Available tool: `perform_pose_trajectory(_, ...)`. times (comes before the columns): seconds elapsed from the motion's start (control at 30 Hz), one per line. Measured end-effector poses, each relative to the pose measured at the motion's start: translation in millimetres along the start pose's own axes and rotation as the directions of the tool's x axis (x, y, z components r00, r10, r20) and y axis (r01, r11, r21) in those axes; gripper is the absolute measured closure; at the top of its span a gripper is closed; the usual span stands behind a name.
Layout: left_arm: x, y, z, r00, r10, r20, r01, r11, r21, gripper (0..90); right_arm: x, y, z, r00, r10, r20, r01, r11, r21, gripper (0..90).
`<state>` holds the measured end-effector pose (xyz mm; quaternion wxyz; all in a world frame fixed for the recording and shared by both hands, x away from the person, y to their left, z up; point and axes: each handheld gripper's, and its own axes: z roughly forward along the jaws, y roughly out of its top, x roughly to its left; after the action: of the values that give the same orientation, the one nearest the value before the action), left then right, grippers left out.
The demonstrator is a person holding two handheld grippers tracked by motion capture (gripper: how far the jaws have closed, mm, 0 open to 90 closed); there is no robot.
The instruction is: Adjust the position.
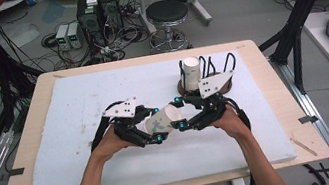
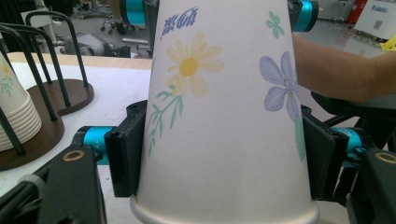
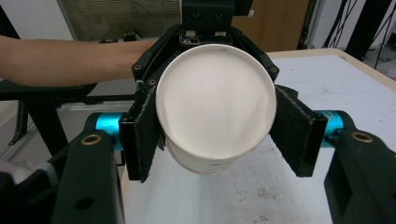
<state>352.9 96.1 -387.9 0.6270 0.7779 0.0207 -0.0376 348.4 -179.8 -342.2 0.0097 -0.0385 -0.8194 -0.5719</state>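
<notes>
1. The two claws meet in front of the cup rack (image 1: 228, 62), on the person's side of it and a little left. The left gripper (image 1: 157, 124) pinches the wide end of the paper cup (image 1: 161, 122), and the right gripper (image 1: 179, 114) is pressed onto its narrow end
2. The flowered cup lies on its side in the air between them, just clear of the rack. In the left gripper view both pads sit flat on its wall, close to the rim
3. To me this looks like a handover or a pull-apart. It wants a light squeeze so the thin wall does not buckle, with both hands kept in line along the cup's axis
4. The right gripper view looks straight at the cup's base (image 3: 215, 102), which has a pad at each side. One hand should let go before the other carries it on
5. Around them, the wooden table (image 1: 31, 125) bears a white foam mat (image 1: 101, 93), on which the rack stands
6. A stack of cups (image 1: 191, 70) sits in the rack, and its wire loops could catch a jaw on the way in
7. A stool (image 1: 167, 13) stands well beyond the rack, out of the way
</notes>
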Motion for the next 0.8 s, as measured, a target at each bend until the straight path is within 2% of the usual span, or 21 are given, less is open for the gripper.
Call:
perform_pose_trajectory(0.07,0.5,0.0,-0.7,1.0,0.001,-0.008,-0.001,1.0,0.008,29.1,0.8,-1.2,0.4,0.9999,-0.002,0.013,0.002,1.0,-0.001,33.3)
perform_pose_trajectory(0.13,0.6,-0.2,-1.4,0.9999,-0.002,-0.012,0.002,0.9999,0.01,29.1,0.5,-1.9,1.5,0.9995,0.007,0.032,-0.007,0.9999,-0.008,17.1)
perform_pose_trajectory(0.17,0.4,-0.1,-1.7,0.9999,-0.002,-0.013,0.003,0.9999,0.012,29.1,0.5,-2.1,1.8,0.9989,0.021,0.041,-0.021,0.9997,-0.009,16.3)
perform_pose_trajectory(0.3,0.0,0.2,-2.2,0.9999,0.0,-0.014,0.0,0.9999,0.012,29.1,-0.2,-2.6,1.5,0.9992,0.022,0.035,-0.021,0.9997,-0.01,16.3)
perform_pose_trajectory(0.43,-1.9,1.1,-4.9,0.9997,0.004,-0.024,-0.003,0.9994,0.033,29.0,-0.5,-3.4,1.1,0.9991,0.026,0.034,-0.026,0.9997,0.002,16.3)
perform_pose_trajectory(0.53,-4.7,2.5,-10.1,0.999,0.015,-0.042,-0.012,0.9975,0.069,28.8,0.8,-3.0,1.9,0.9986,0.019,0.05,-0.021,0.9989,0.042,16.3)
perform_pose_trajectory(0.6,-6.0,2.7,-14.9,0.9984,0.009,-0.056,-0.004,0.9956,0.093,28.7,3.0,-1.3,3.0,0.9979,0.004,0.065,-0.009,0.9964,0.085,16.3)
perform_pose_trajectory(0.67,-7.6,3.2,-18.3,0.9977,0.002,-0.068,0.006,0.9916,0.129,28.8,4.8,0.4,4.5,0.9984,-0.011,0.055,0.004,0.993,0.118,16.4)
perform_pose_trajectory(0.7,-8.5,4.2,-20.9,0.9973,0.008,-0.072,0.004,0.9852,0.171,28.8,5.8,1.1,5.3,0.9981,-0.019,0.058,0.011,0.9911,0.133,16.4)
perform_pose_trajectory(0.8,-10.8,7.8,-25.1,0.9975,0.013,-0.07,0.005,0.9685,0.249,28.8,9.0,2.0,10.3,0.997,-0.041,0.065,0.026,0.9765,0.214,16.4)
